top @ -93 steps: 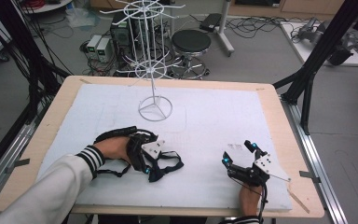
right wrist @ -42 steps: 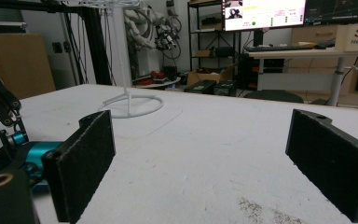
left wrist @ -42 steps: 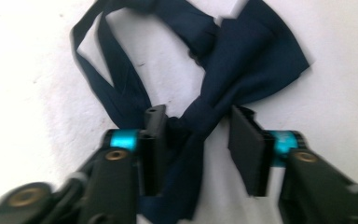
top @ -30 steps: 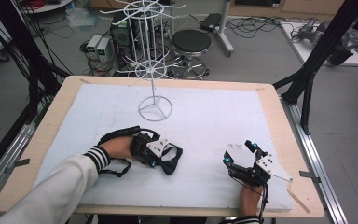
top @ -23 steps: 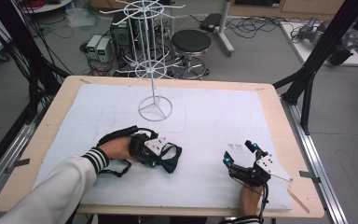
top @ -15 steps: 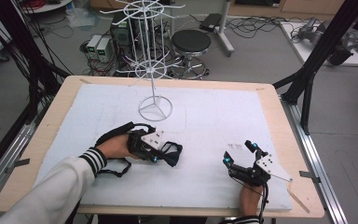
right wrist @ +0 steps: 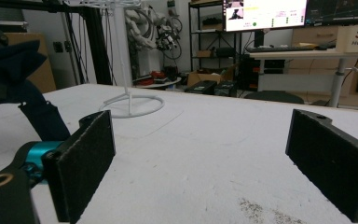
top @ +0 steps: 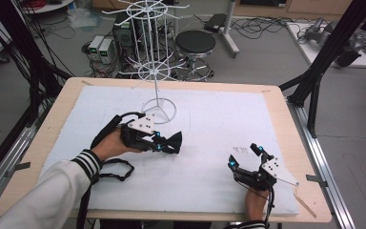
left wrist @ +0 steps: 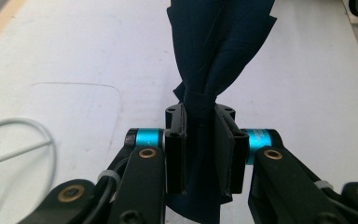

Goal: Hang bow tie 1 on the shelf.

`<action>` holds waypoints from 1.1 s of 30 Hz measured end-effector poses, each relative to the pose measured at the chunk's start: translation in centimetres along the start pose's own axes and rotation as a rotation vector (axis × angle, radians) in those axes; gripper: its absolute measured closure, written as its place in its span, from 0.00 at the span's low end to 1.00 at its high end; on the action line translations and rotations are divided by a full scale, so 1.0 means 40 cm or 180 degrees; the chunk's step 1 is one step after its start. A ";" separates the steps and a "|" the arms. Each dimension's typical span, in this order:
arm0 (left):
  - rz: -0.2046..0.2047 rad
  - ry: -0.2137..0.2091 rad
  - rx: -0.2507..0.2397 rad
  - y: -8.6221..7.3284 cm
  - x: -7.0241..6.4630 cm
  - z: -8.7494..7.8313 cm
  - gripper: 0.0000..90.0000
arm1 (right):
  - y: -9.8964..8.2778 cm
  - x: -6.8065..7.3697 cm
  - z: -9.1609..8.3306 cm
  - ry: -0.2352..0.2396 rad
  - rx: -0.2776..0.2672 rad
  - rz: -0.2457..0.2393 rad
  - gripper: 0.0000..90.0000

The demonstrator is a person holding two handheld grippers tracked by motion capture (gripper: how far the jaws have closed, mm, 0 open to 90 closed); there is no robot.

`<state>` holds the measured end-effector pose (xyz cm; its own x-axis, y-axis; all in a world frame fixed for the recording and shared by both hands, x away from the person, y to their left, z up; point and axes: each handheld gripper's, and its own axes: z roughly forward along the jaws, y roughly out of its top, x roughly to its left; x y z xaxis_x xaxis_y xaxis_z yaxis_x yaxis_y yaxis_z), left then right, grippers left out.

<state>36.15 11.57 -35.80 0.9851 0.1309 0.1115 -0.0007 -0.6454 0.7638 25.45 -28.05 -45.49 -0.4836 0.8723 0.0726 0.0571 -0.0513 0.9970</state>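
A dark navy cloth (top: 174, 139) is pinched between the jaws of my left gripper (top: 164, 143), which hangs a little above the white mat (top: 219, 119) just in front of the rack's base. In the left gripper view the cloth (left wrist: 219, 42) fans out past the left gripper (left wrist: 200, 122) as a twisted bundle, and the pads press on it from both sides. My right gripper (top: 244, 155) rests near the front right of the mat. Its jaws stand wide apart with nothing between them, as the right gripper view (right wrist: 200, 140) shows.
A white wire display rack (top: 155, 71) stands at the mat's back centre on a ring base (right wrist: 130, 105), close to the left gripper. A black strap (top: 116, 169) lies by the left sleeve. The wooden table edge (top: 286, 119) frames the mat; a stool (top: 195, 43) stands behind.
My left gripper has risen and moved away from the person toward the rack's base, carrying the dark cloth with it. The right gripper has stayed where it was.
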 end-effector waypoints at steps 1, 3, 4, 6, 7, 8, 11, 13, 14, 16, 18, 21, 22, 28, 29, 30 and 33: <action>-0.0036 0.0012 -0.0028 0.001 0.001 -0.003 0.84 | 0.000 0.000 0.000 0.0000 -0.0001 -0.0004 0.08; -0.0092 0.0062 -0.0096 0.004 0.002 -0.007 0.84 | 0.000 0.000 0.000 -0.0001 -0.0003 -0.0011 0.08; -0.0111 0.0049 -0.0115 0.005 0.004 -0.011 0.84 | 0.000 0.000 0.000 0.0002 -0.0003 -0.0002 0.08; -0.0164 0.0077 -0.0162 0.007 0.002 -0.013 0.84 | 0.000 0.000 0.000 0.0000 -0.0001 -0.0005 0.08; -0.0182 0.0080 -0.0179 0.007 0.002 -0.014 0.84 | 0.000 0.000 0.000 0.0001 -0.0001 -0.0004 0.08; -0.0202 0.0094 -0.0199 0.007 0.001 -0.015 0.84 | 0.000 0.000 0.000 0.0001 -0.0002 -0.0004 0.08; -0.0300 0.0131 -0.0288 0.007 0.001 -0.019 0.84 | 0.000 0.001 0.000 0.0006 0.0003 0.0013 0.08; -0.0356 0.0150 -0.0341 0.009 0.002 -0.026 0.84 | 0.000 0.000 0.000 0.0000 -0.0001 -0.0001 0.08; -0.0380 0.0162 -0.0364 0.009 0.002 -0.030 0.84 | 0.000 0.000 0.000 0.0000 -0.0004 -0.0007 0.08; -0.0426 0.0205 -0.0415 0.011 0.004 -0.039 0.84 | 0.000 0.000 0.000 -0.0001 0.0001 -0.0007 0.08; -0.0470 0.0242 -0.0488 0.012 0.006 -0.051 0.84 | 0.000 0.001 0.000 0.0002 0.0007 0.0010 0.08; -0.0521 0.0290 -0.0612 0.017 0.009 -0.069 0.84 | 0.000 0.000 0.001 0.0003 0.0006 -0.0003 0.08; -0.0551 0.0316 -0.0651 0.019 0.009 -0.074 0.84 | 0.000 0.000 0.001 0.0002 0.0002 -0.0008 0.08; -0.0640 0.0448 -0.0844 0.031 0.017 -0.105 0.84 | 0.000 -0.001 0.002 0.0009 -0.0006 -0.0024 0.08; -0.0648 0.0466 -0.0873 0.032 0.017 -0.109 0.84 | 0.000 0.000 0.001 0.0006 0.0001 -0.0016 0.08; -0.0643 0.0489 -0.0881 0.033 0.018 -0.113 0.84 | 0.000 0.000 0.001 0.0006 0.0000 -0.0020 0.08; -0.0633 0.0541 -0.0897 0.038 0.021 -0.121 0.84 | 0.000 -0.001 0.002 0.0009 -0.0006 -0.0024 0.08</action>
<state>36.13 14.35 -31.48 0.9282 0.3709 0.0293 0.1170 -0.3658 0.9233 25.53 -28.04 -45.49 -0.4865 0.8712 0.0652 0.0517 -0.0458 0.9976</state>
